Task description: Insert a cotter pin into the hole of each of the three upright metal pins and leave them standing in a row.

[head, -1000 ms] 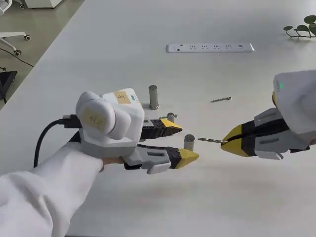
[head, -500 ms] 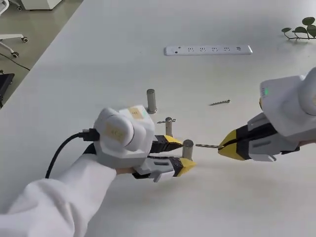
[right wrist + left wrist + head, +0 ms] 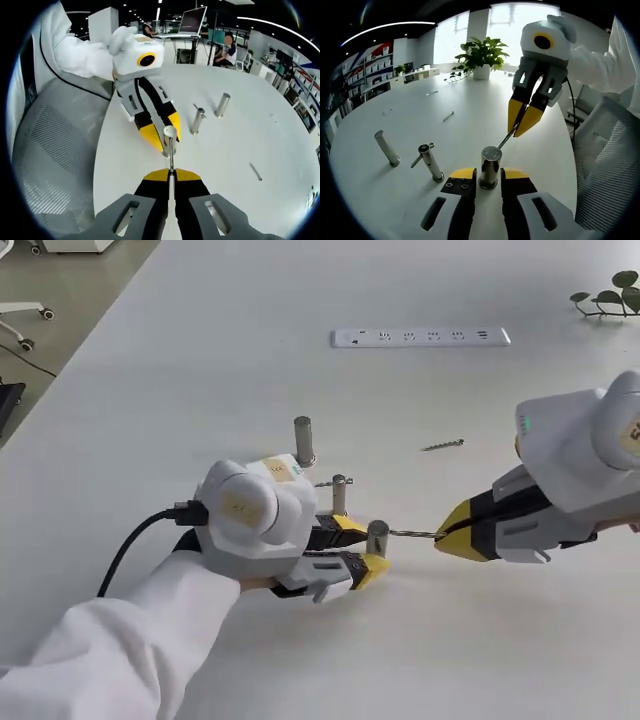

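L gripper (image 3: pixel 362 545) jaws clamp near pin (image 3: pixel 377 537), R gripper (image 3: pixel 443 537) jaws pinch cotter pin (image 3: pixel 412 534); tip entry unclear.

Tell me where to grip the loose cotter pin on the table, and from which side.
Probably near one end of the loose cotter pin, from above, jaws across its length: it is thin and lies flat on the table, and its other end should stay free.

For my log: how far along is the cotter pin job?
Done: middle pin carries its cotter pin. In hand: left gripper clamps the near pin; right gripper holds a second cotter pin at its top. Left: bare far pin; loose cotter pin lies nearby.
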